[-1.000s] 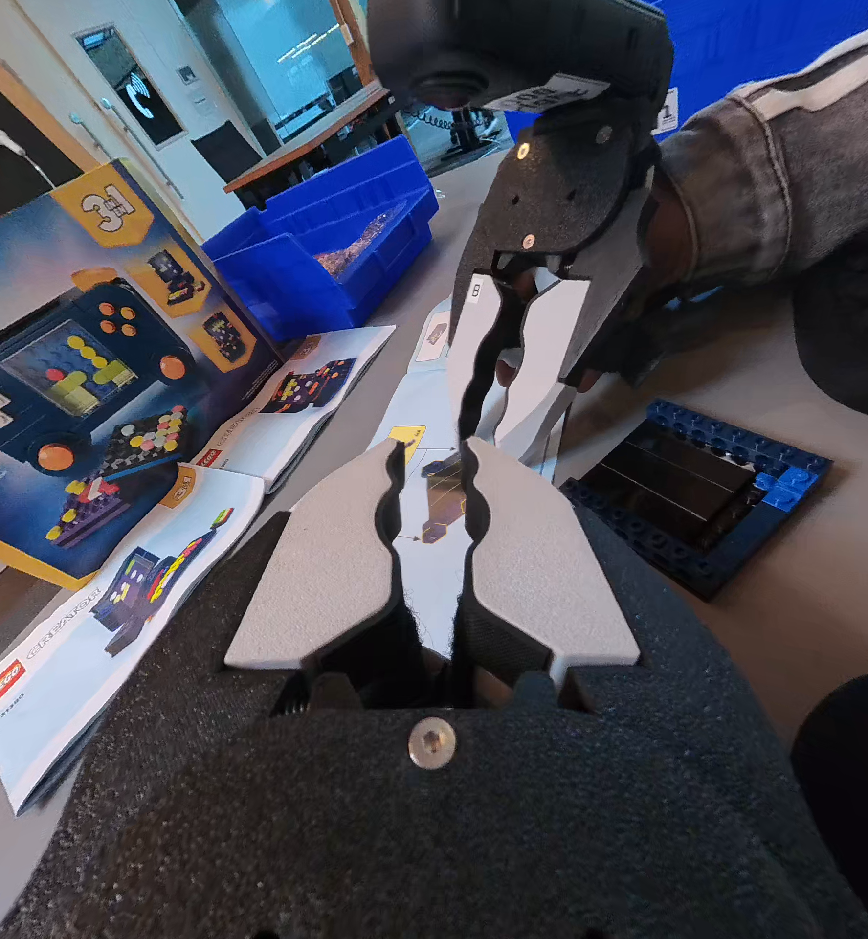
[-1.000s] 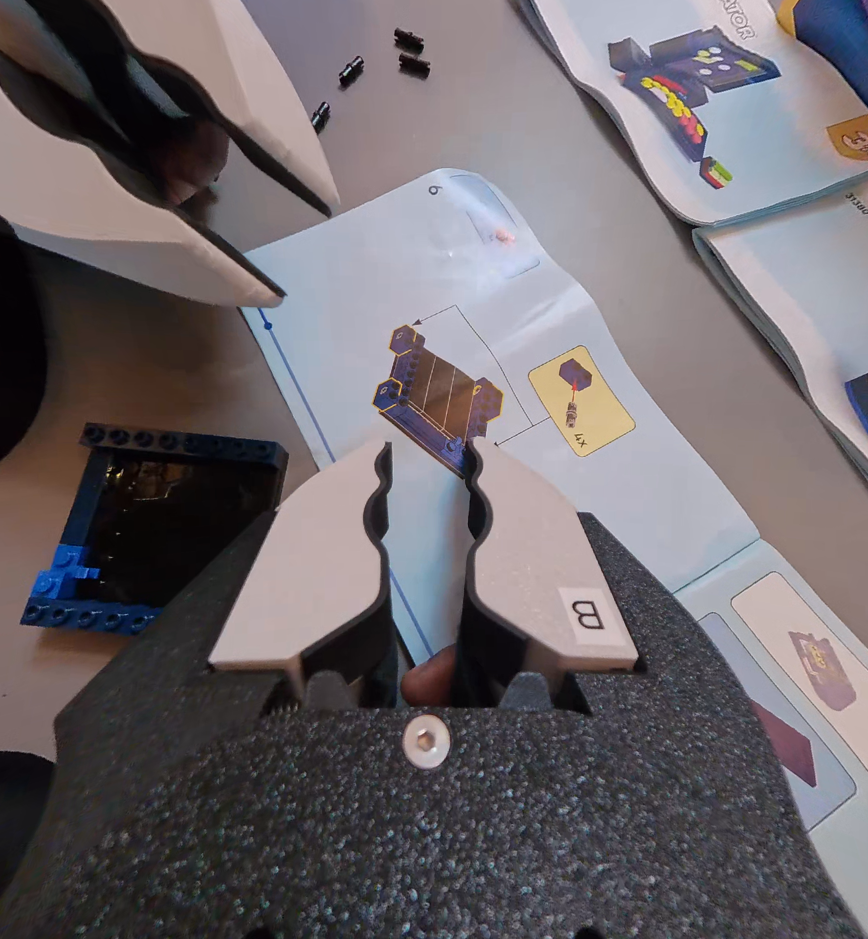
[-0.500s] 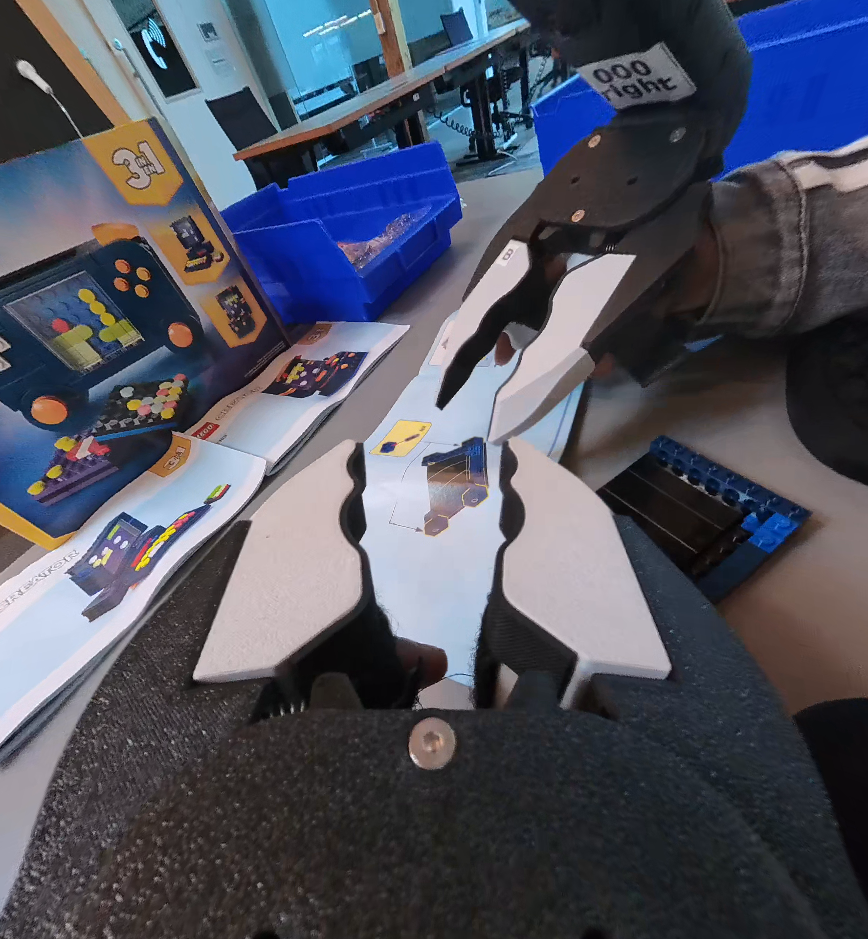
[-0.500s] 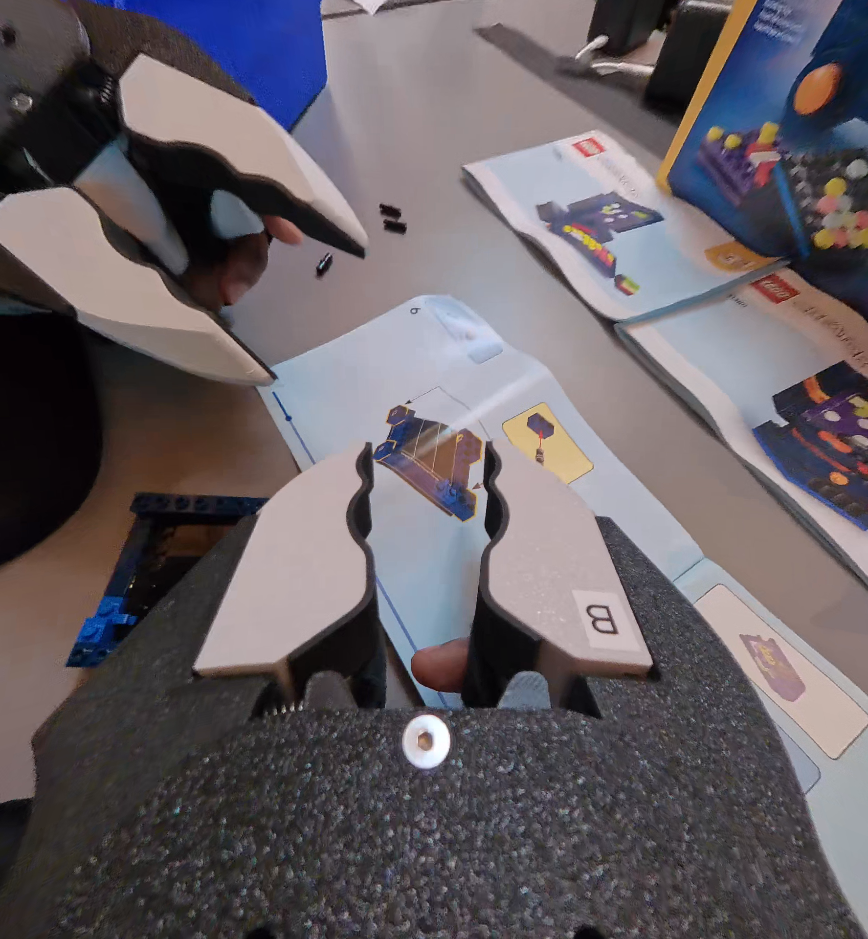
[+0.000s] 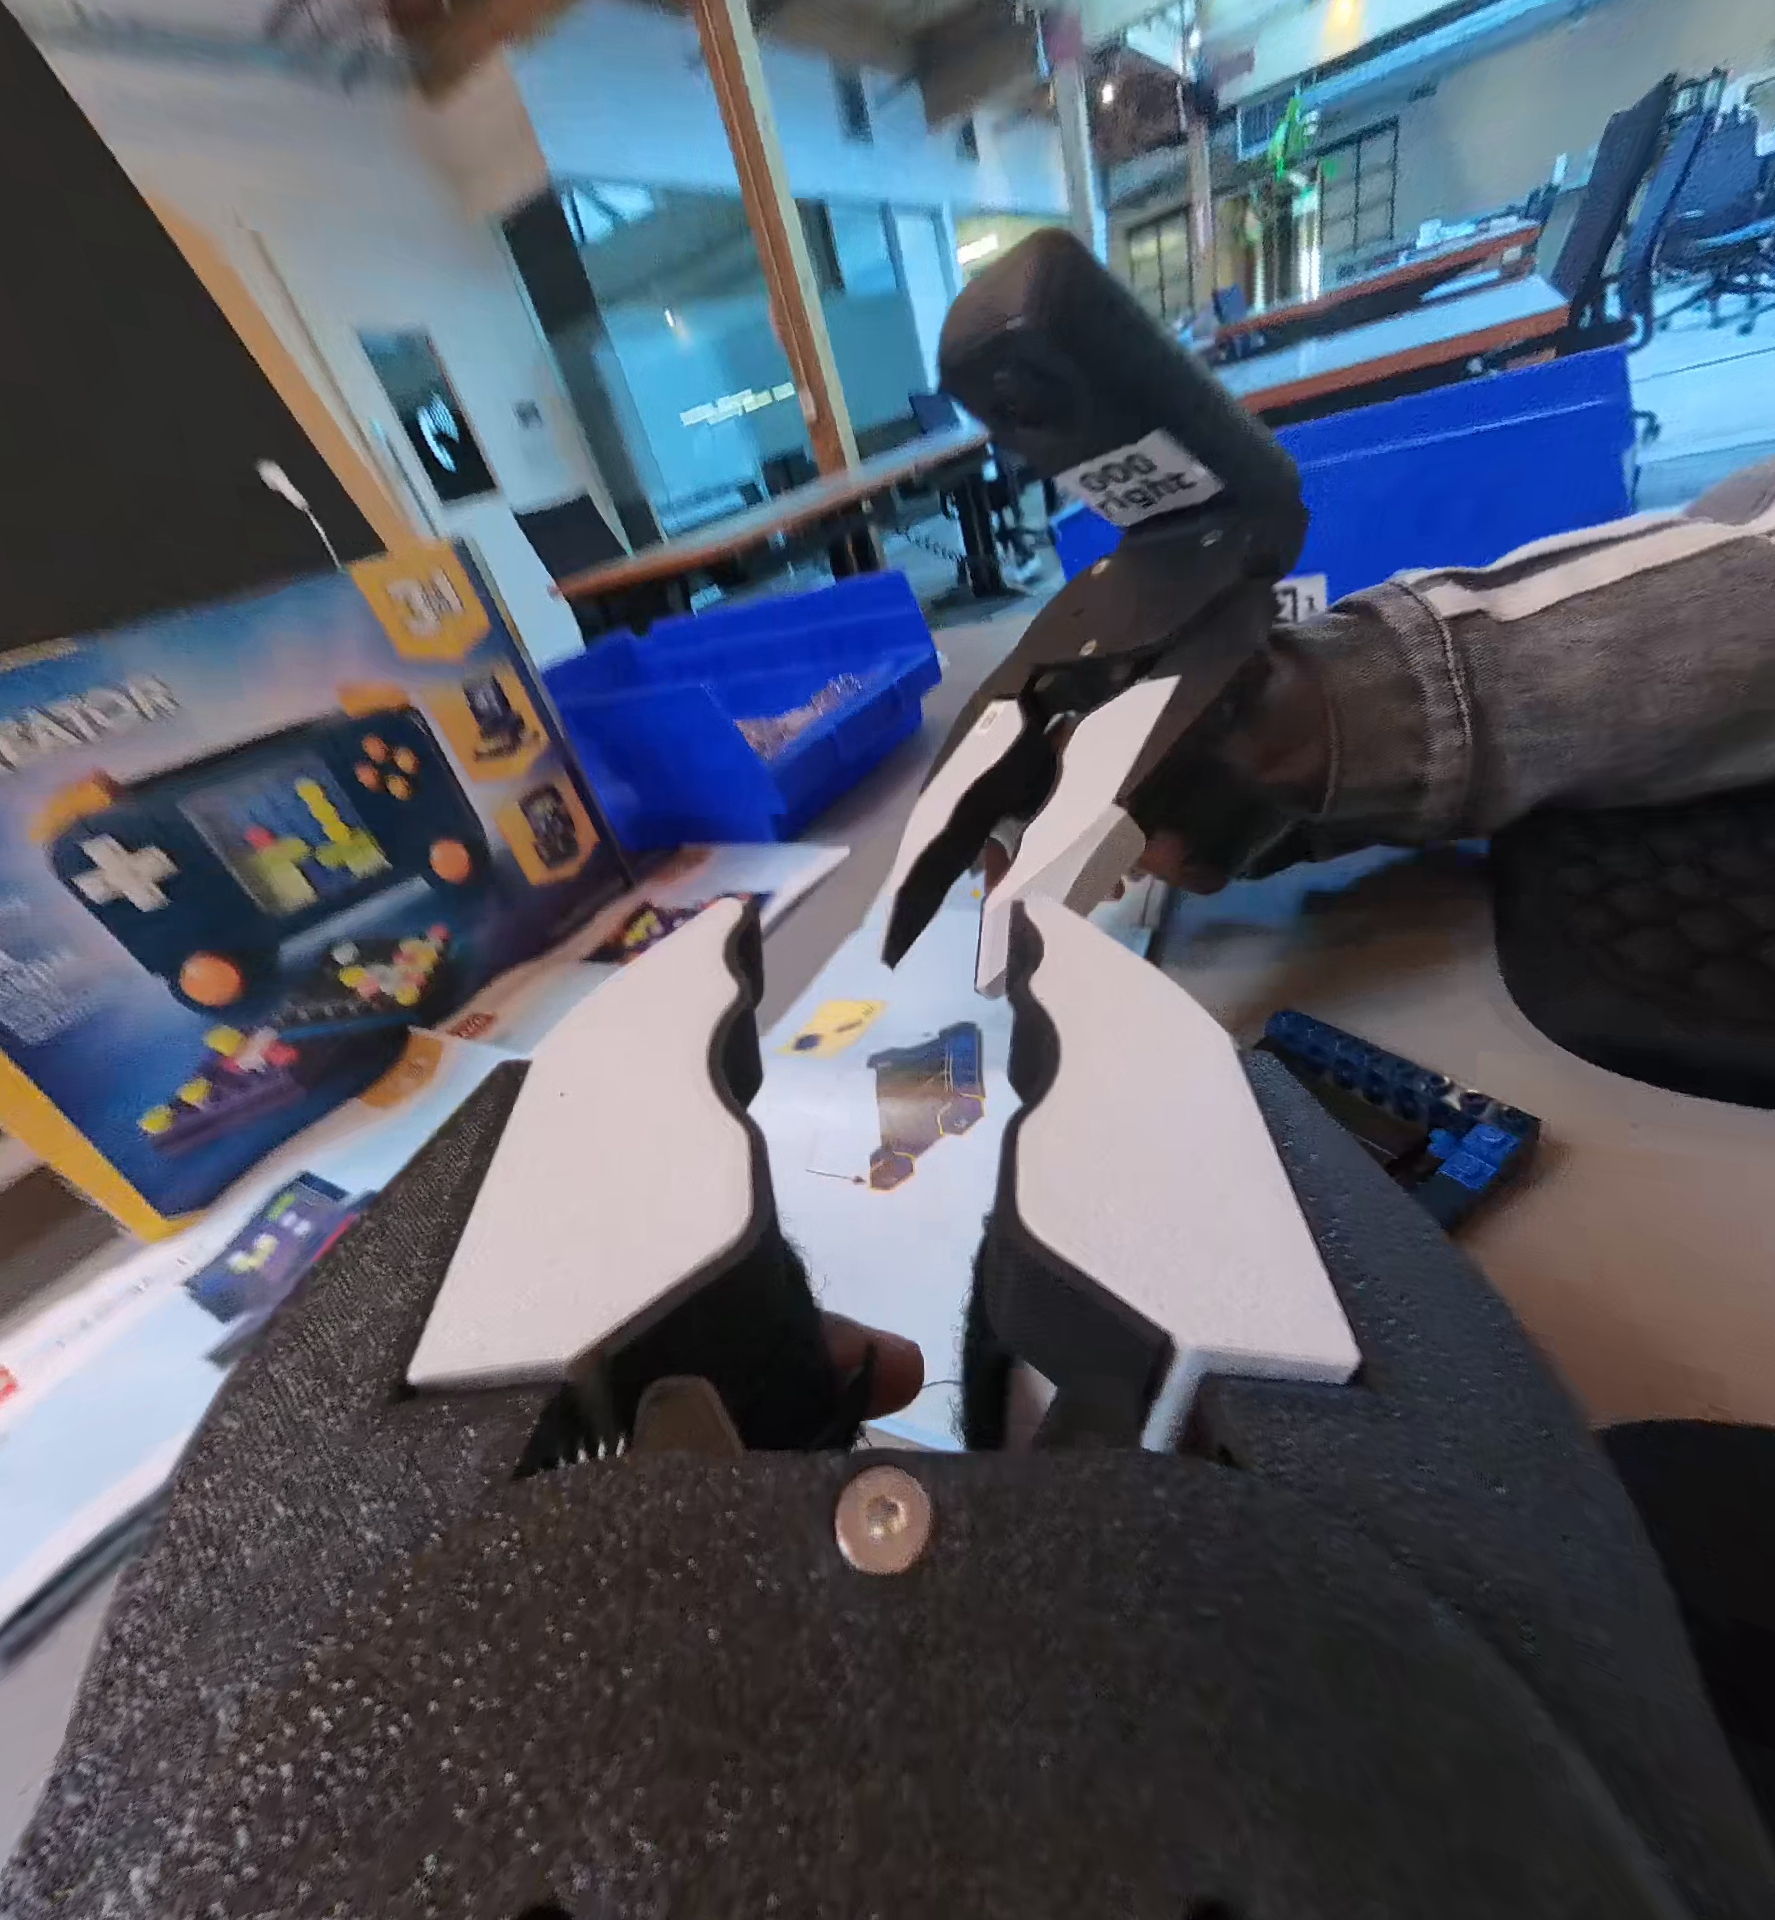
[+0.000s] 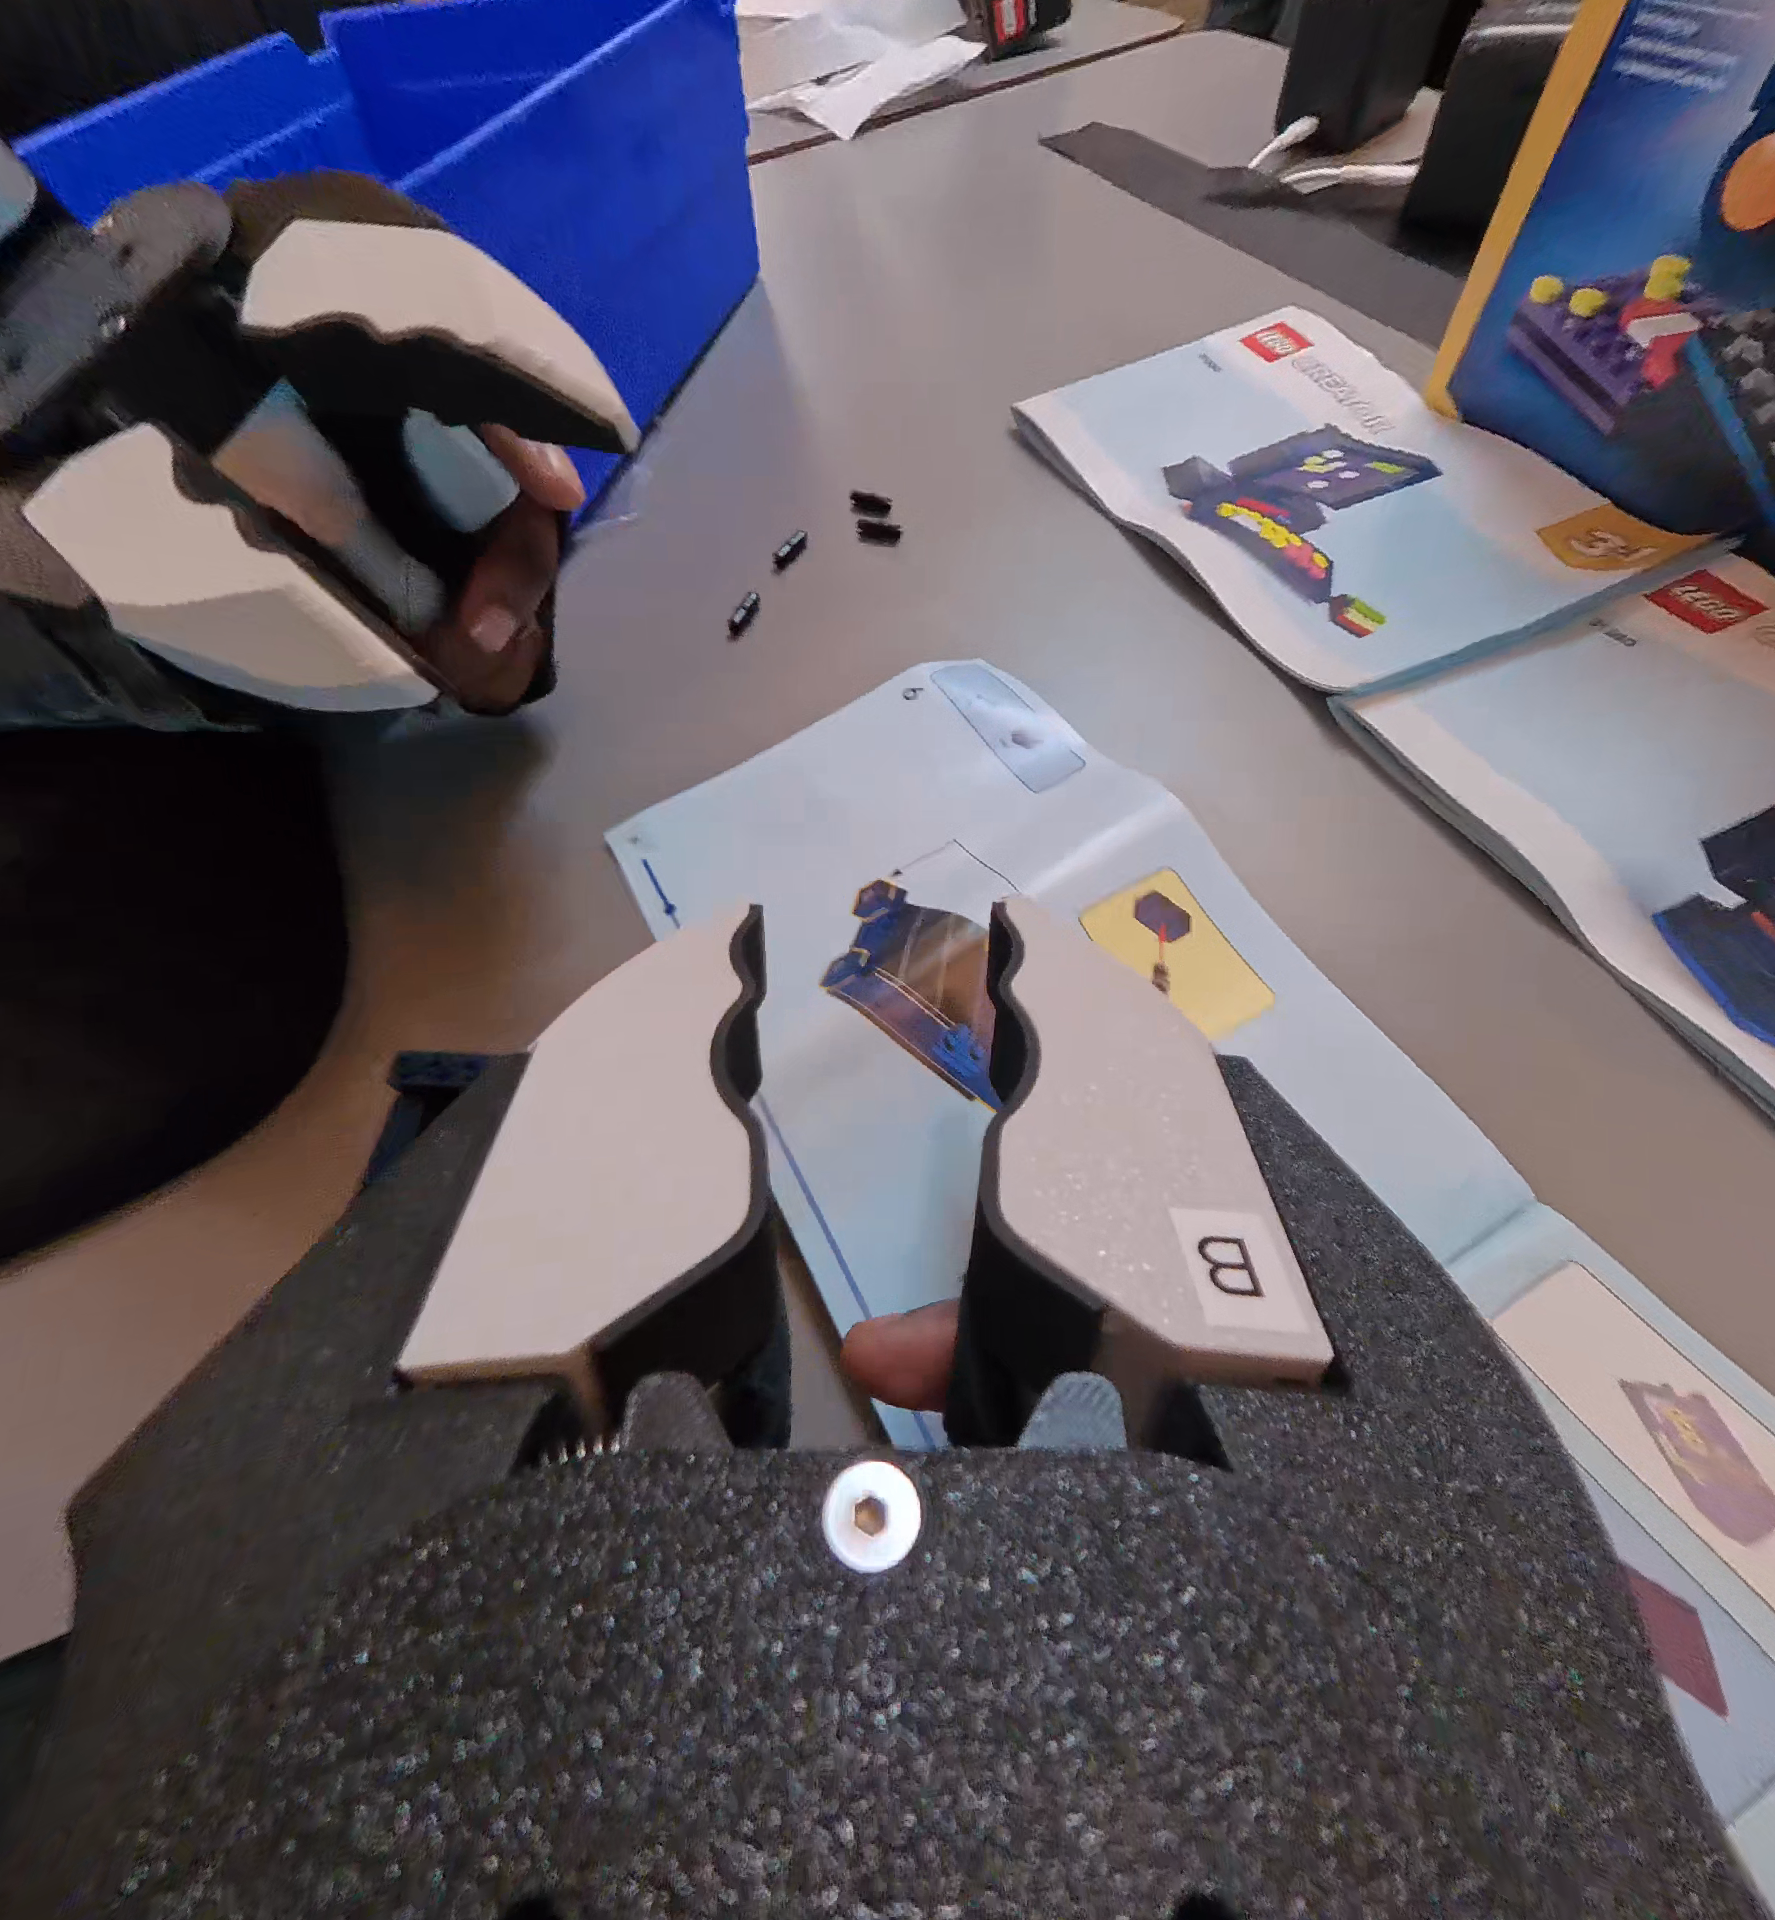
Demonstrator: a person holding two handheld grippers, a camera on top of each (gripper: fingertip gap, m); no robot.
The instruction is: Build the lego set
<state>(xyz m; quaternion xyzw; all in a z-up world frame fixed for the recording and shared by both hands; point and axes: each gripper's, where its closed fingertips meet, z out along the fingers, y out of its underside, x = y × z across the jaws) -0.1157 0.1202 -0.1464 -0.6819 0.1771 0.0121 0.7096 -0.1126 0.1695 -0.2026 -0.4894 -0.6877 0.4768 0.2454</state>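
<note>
My left gripper (image 5: 883, 925) is open with nothing between its pads, held above an open instruction sheet (image 5: 893, 1101) on the grey table. My right gripper (image 6: 872, 925) is open and empty too, above the same sheet (image 6: 924, 831). Each gripper shows in the other's view, both open: the right gripper (image 5: 940, 945) faces mine, and the left gripper (image 6: 540, 540) is at upper left. A flat black and blue brick frame (image 5: 1423, 1112) lies on the table to the right of my left gripper; only its corner (image 6: 436, 1070) shows beside my right gripper. Several small black pins (image 6: 821, 540) lie on the table beyond the sheet.
A brick-set box (image 5: 218, 873) stands at the left, with closed booklets (image 6: 1309, 499) lying in front of it. Blue bins (image 5: 748, 717) stand behind, and another blue bin (image 6: 550, 177) is at the far left of the right view. A person's sleeve (image 5: 1589, 686) reaches in. Left tips to right tips: about 8 cm.
Both grippers opened wider from a narrow gap, with nothing between the pads. Both lifted and tilted up, so more of the room and the table beyond shows.
</note>
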